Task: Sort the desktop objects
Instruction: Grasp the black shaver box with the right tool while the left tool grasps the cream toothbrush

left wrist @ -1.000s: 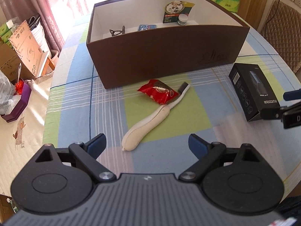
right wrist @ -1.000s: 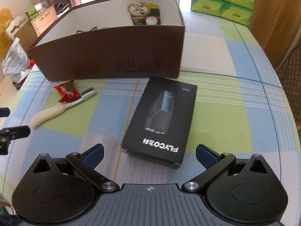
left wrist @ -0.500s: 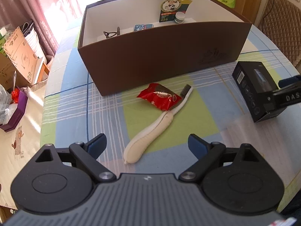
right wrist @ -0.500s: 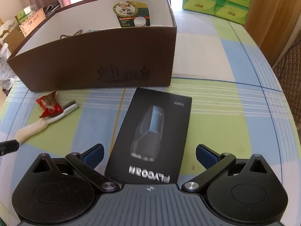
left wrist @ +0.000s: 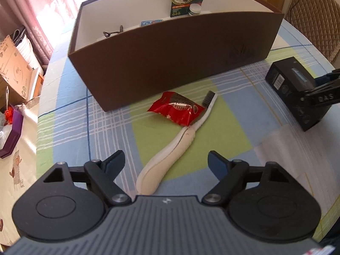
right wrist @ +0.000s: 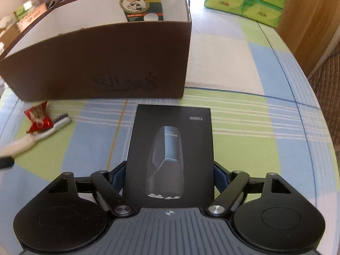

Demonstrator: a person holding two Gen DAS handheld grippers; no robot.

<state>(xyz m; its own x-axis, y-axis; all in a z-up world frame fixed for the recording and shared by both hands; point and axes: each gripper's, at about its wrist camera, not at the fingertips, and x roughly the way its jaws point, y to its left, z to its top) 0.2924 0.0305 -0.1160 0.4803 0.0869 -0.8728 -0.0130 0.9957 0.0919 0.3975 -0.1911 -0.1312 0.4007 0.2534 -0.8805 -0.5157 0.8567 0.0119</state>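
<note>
A black shaver box (right wrist: pixel 172 148) lies flat on the checked tablecloth, its near end between my right gripper's (right wrist: pixel 170 175) jaws, which stand close against its two sides. From the left wrist view the same box (left wrist: pixel 291 89) sits at the right with the right gripper (left wrist: pixel 323 97) on it. My left gripper (left wrist: pixel 165 161) is open and empty, just above the handle end of a white brush (left wrist: pixel 170 155). A red snack packet (left wrist: pixel 176 109) lies across the brush's neck. The brown storage box (left wrist: pixel 170 59) stands behind.
Inside the brown box (right wrist: pixel 102 59) are a green card (left wrist: pixel 184 2), a small white jar (left wrist: pixel 195 9), a blue item and a metal clip (left wrist: pixel 112 33). Green tissue packs (right wrist: pixel 244 0) stand at the back right. Cardboard clutter (left wrist: pixel 14 72) sits off the table's left edge.
My right gripper moved forward over the black box until its jaws came to flank the near end. My left gripper moved closer to the white brush's handle.
</note>
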